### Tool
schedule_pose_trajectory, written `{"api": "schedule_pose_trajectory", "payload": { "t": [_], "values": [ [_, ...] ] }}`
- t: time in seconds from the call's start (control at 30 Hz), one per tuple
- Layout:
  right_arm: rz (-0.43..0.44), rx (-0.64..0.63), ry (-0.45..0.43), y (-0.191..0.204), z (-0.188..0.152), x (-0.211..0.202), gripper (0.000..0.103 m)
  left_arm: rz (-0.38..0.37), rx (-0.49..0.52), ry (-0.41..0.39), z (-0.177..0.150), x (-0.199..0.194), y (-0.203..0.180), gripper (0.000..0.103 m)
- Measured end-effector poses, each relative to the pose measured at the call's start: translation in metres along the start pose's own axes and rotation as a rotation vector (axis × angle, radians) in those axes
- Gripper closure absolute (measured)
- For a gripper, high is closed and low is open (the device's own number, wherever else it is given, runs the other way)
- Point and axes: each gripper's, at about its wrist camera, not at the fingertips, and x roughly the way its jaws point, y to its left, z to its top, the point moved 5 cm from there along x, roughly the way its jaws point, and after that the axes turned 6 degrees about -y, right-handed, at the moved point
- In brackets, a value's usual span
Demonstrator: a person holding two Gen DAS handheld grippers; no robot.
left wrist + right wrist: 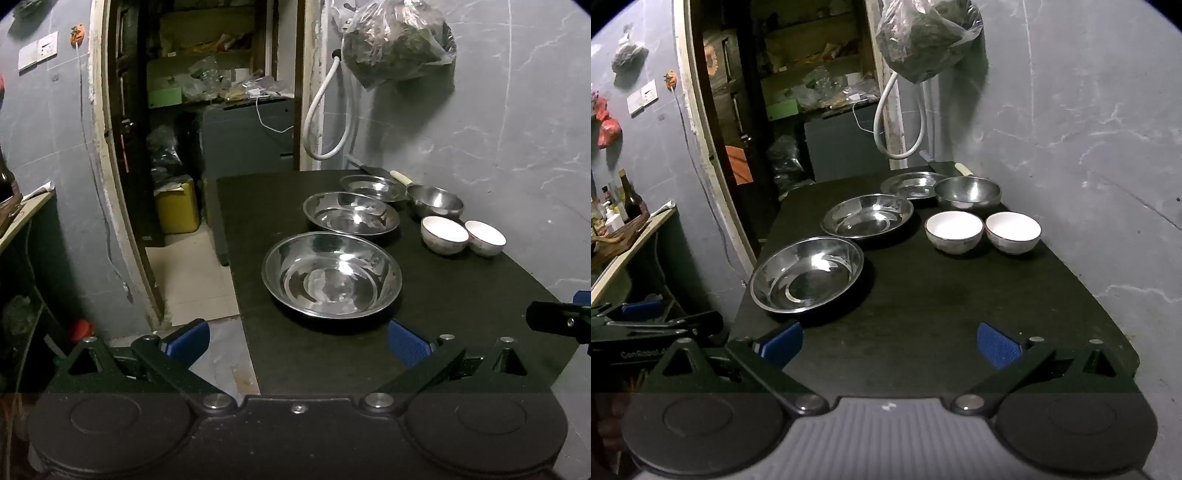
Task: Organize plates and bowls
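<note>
Three steel plates lined along counter toward 12 o'clock, nearest just beyond left tongs; from right tongs, at 10 o'clock. Both tongs spread wide, empty.

Both cameras sit just behind their own claw and look forward and downward along its fingers, from the near end of the dark tabletop toward the doorway beyond it. The left claw view stands nearer the tabletop's left edge, close to the nearest steel plate. The right claw view sits further right, that plate lying to its left. Both share the plates, the two white bowls and the grey wall.
</note>
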Motion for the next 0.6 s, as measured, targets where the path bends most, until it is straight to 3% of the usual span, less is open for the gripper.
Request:
{"api": "schedule_pose_trajectory", "payload": {
  "t": [0.6],
  "values": [
    [-0.005, 0.006, 0.0, -0.0014, -0.0002, -0.0024, 0.0, -0.002, 0.004, -0.007, 0.0022, -0.0001, -0.0018, 0.001]
  ]
}}
